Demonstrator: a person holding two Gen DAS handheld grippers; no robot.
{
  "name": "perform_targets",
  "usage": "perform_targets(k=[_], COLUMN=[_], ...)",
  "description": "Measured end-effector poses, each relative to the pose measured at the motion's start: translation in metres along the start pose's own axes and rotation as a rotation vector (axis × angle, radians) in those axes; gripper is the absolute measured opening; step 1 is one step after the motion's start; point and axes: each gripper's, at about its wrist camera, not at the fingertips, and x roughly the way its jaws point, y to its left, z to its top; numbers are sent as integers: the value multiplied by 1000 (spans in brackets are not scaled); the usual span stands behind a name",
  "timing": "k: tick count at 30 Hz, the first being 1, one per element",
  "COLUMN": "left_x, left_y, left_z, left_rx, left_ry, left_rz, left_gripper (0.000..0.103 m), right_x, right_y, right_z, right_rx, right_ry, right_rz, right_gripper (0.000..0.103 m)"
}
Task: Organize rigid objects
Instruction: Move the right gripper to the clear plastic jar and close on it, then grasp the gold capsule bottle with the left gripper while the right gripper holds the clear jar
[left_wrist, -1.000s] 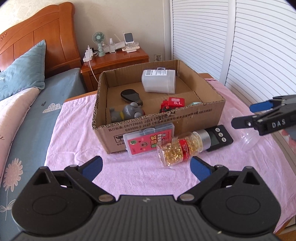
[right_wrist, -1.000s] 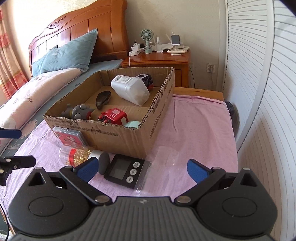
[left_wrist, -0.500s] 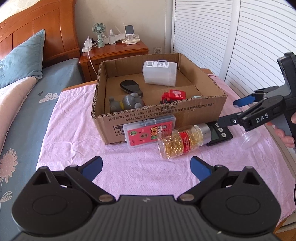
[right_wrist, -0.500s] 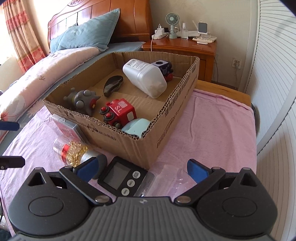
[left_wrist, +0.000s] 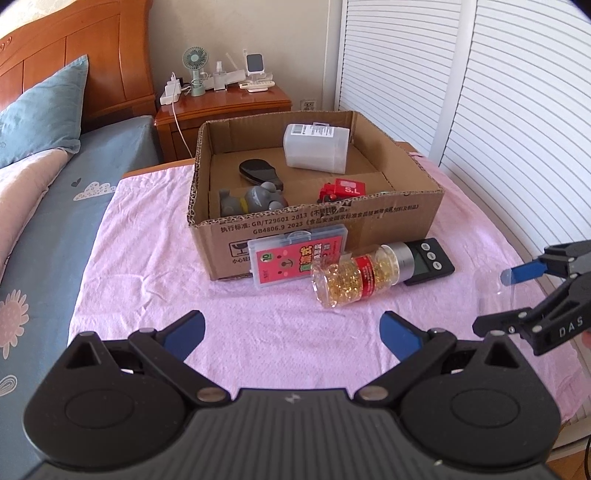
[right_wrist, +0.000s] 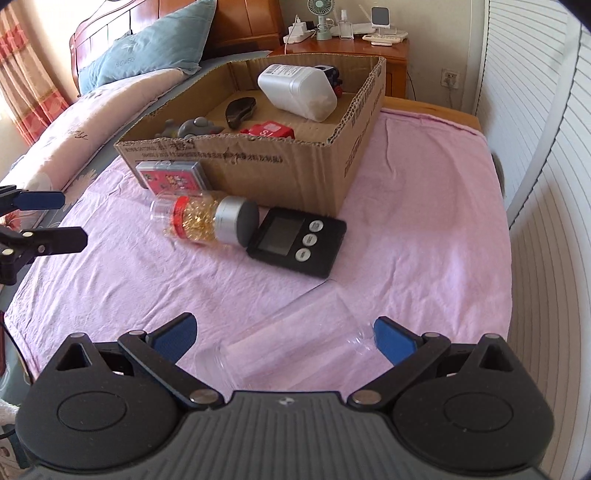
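1. The right gripper (right_wrist: 282, 336) is wide open and has hold of nothing; a clear plastic cup (right_wrist: 291, 345) lies on its side between the blue pads (right_wrist: 391, 341), its rim near the left one and its narrow base just beside the right one. Contact cannot be judged
2. The left gripper (left_wrist: 291, 328) is also spread wide and empty, above bare cloth near the front edge of the table, with no object between its fingers
3. The table is covered by a pink cloth (right_wrist: 417, 206), and the cup lies close to its front right corner
4. A bed with a blue pillow (left_wrist: 40, 110) runs along the left edge, a wooden nightstand (left_wrist: 225, 110) stands beyond the far edge, and white louvred doors (left_wrist: 498, 92) line the right side
5. A cardboard box (left_wrist: 391, 225) sits at the far middle of the cloth and holds a white container (left_wrist: 316, 147), a red toy (left_wrist: 341, 190), a grey toy (left_wrist: 255, 197) and a dark oval object (left_wrist: 258, 171)
6. Against the box's front wall lean a flat red card case (left_wrist: 295, 258) and, touching it, a capsule bottle (left_wrist: 358, 275) lying on its side
7. A black digital timer (right_wrist: 297, 240) lies flat at the bottle's cap, between the box and the cup, just beyond the cup
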Motion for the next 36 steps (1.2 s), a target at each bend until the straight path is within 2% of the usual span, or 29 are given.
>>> perform_targets(k=[3, 8, 12, 16, 21, 27, 36], left_x=[-1, -1, 1, 3, 8, 19, 51], left_y=[2, 4, 4, 4, 2, -8, -48], left_z=[-1, -4, -6, -6, -5, 2, 25], left_rx=[-5, -11, -11, -17, -23, -22, 10], left_ry=[0, 0, 6, 15, 29, 34, -16], left_rz=[-4, -18, -27, -38, -38, -37, -14], left_gripper=[100, 100, 100, 100, 100, 100, 100], right_x=[-9, -15, -7, 10, 28, 21, 21], right_y=[13, 36, 57, 57, 50, 49, 53], right_z=[-10, -12, -10, -8, -9, -18, -23], right_rx=[25, 26, -38, -20, 29, 50, 19], right_ry=[1, 10, 19, 37, 94, 38, 22], right_rz=[8, -34, -168, -277, -296, -285, -273], right_gripper=[103, 103, 103, 103, 103, 103, 103])
